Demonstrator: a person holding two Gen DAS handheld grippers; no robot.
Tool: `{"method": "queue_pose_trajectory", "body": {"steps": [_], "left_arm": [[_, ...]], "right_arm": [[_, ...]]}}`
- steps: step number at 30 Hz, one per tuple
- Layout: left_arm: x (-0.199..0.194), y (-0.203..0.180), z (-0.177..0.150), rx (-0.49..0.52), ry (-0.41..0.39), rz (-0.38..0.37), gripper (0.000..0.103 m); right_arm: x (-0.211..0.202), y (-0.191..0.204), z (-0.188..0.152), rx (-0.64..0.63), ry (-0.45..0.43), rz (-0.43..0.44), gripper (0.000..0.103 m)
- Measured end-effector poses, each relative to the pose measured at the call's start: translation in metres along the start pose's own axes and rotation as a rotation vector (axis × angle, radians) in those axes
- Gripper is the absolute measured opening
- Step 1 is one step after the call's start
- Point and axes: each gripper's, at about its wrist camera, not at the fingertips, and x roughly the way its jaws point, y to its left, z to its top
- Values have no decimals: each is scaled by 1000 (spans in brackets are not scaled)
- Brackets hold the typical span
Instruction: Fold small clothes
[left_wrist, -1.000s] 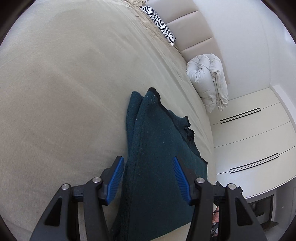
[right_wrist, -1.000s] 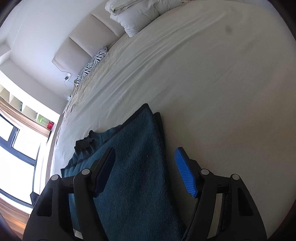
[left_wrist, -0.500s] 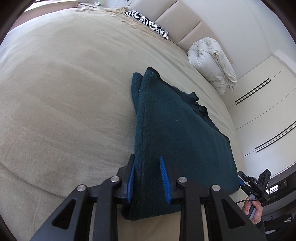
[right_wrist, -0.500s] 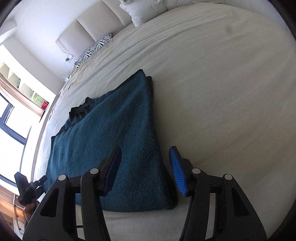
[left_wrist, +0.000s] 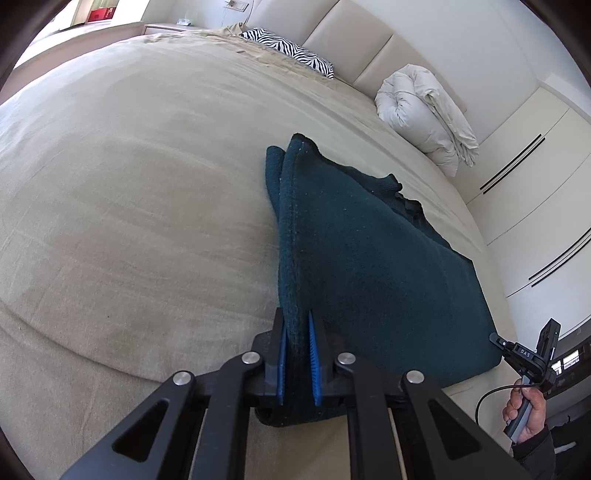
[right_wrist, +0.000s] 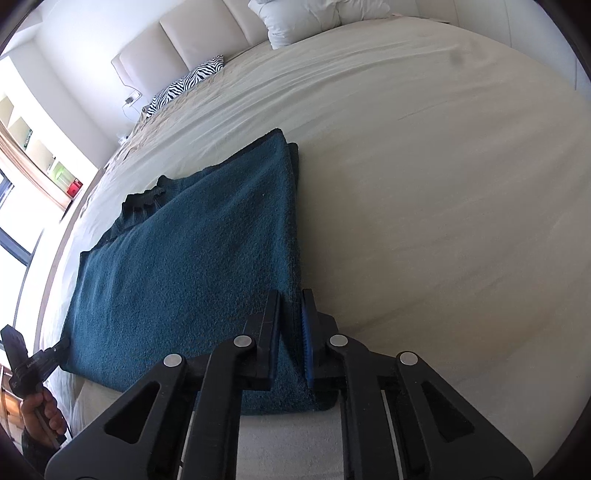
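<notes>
A dark teal knitted sweater (left_wrist: 369, 266) lies folded lengthwise on a beige bed (left_wrist: 129, 184). My left gripper (left_wrist: 295, 325) is shut on the sweater's near left corner, the fabric pinched between its blue pads. In the right wrist view the same sweater (right_wrist: 192, 258) stretches away to the left, and my right gripper (right_wrist: 291, 306) is shut on its near right corner. Each gripper shows small in the other's view, the right one (left_wrist: 495, 338) at the sweater's right corner and the left one (right_wrist: 61, 345) at its left corner.
A zebra-print pillow (left_wrist: 288, 50) and a rolled white duvet (left_wrist: 424, 110) lie at the head of the bed by a padded headboard (left_wrist: 351, 40). White wardrobe doors (left_wrist: 535, 184) stand to the right. A window and shelves (right_wrist: 22, 158) are on the left side.
Both grippers have closed from wide open onto the near corners of the sweater. Both have lowered toward the bed's near edge.
</notes>
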Motion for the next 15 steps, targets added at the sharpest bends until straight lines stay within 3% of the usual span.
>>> {"method": "queue_pose_trajectory", "body": {"steps": [11,15], "left_arm": [[-8,9,-10,-21,-6,-18,10],[-13,13,-17,-28,-11,-22,7]], "right_arm": [[-12,0,-8,8,-12,-22,5],[-6,-10,-9,52,-4,8,5]]}}
